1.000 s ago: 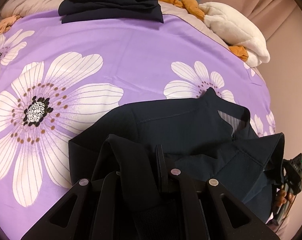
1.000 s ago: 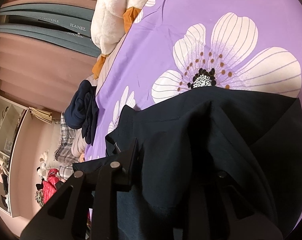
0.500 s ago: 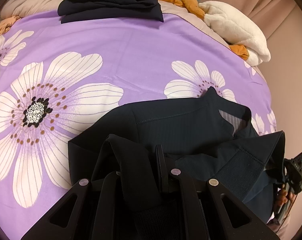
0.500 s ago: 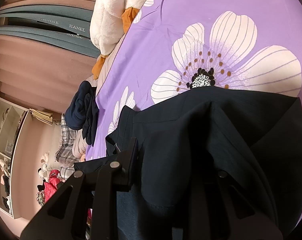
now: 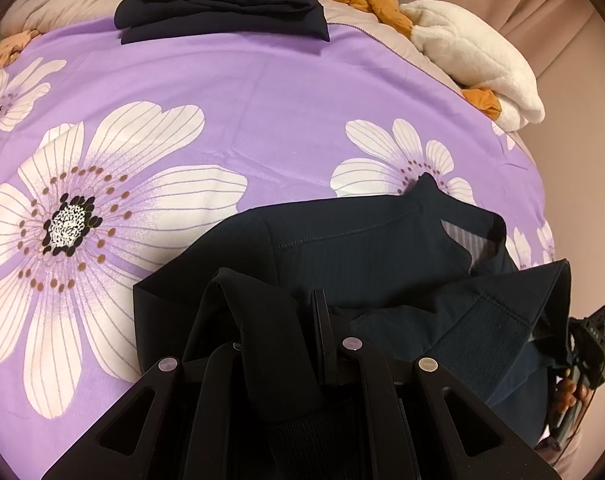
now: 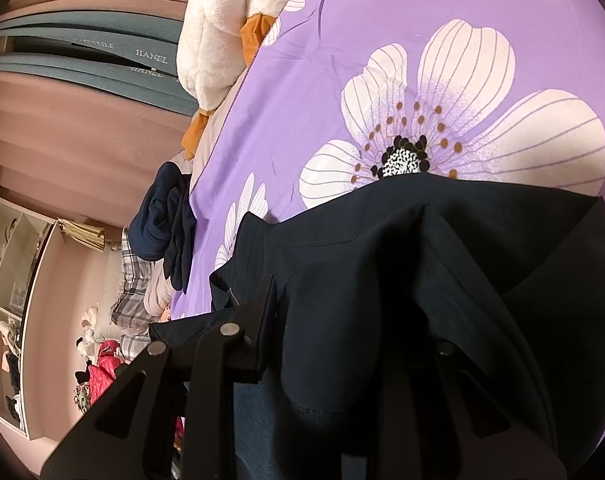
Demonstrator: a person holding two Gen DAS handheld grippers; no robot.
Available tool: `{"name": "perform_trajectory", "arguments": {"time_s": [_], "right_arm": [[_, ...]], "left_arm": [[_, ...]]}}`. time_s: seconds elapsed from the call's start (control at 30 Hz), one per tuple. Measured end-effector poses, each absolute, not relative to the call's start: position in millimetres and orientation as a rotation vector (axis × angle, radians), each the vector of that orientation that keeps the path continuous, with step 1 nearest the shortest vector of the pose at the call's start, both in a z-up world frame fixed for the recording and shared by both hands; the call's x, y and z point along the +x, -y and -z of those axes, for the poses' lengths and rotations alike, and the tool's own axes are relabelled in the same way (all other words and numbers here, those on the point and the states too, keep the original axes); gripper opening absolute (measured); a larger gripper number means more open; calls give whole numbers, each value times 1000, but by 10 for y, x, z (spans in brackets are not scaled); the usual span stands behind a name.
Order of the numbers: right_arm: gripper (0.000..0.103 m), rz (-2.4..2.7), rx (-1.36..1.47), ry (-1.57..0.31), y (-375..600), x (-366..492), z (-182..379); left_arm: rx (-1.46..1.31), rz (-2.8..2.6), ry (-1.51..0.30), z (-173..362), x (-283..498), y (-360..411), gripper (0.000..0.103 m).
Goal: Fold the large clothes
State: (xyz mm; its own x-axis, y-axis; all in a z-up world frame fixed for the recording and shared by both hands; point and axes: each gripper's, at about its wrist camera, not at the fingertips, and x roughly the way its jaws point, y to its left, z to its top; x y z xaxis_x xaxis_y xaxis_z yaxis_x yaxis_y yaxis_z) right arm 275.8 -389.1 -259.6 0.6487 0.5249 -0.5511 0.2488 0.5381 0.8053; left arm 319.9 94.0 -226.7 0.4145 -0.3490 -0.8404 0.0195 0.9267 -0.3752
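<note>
Purple flowered bedspread (image 5: 262,92) under my dark navy garment (image 5: 374,248); left gripper (image 5: 278,316) and right gripper (image 6: 354,320) both clamped on its near edge; risk: thin fabric slipping, skewing my fold.

Both wrist cameras look steeply down, close over the dark navy garment (image 5: 374,256) on the purple flowered bedsheet (image 6: 382,40), which both share.

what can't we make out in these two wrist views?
- Left gripper fingertips, left wrist view: wrapped in the dark garment.
- Right gripper, right wrist view: far finger buried under cloth.
- Garment's lower part: cut off by both frames' bottom edges.
- Folded stack: top cropped.
</note>
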Motion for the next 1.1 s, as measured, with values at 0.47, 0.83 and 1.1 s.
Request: {"name": "perform_trajectory", "arguments": {"time_s": [0.47, 0.83, 1.1], "right_arm": [[30, -176, 1052, -913, 3920, 2813, 2599], [31, -170, 1051, -919, 3917, 2831, 2573], [35, -163, 1053, -913, 3943, 2817, 2557]], "left_arm": [[-343, 230, -1157, 2278, 3266, -940, 9], [-348, 220, -1166, 2278, 3285, -948, 9], [-349, 215, -1172, 2267, 3293, -948, 10]]}}
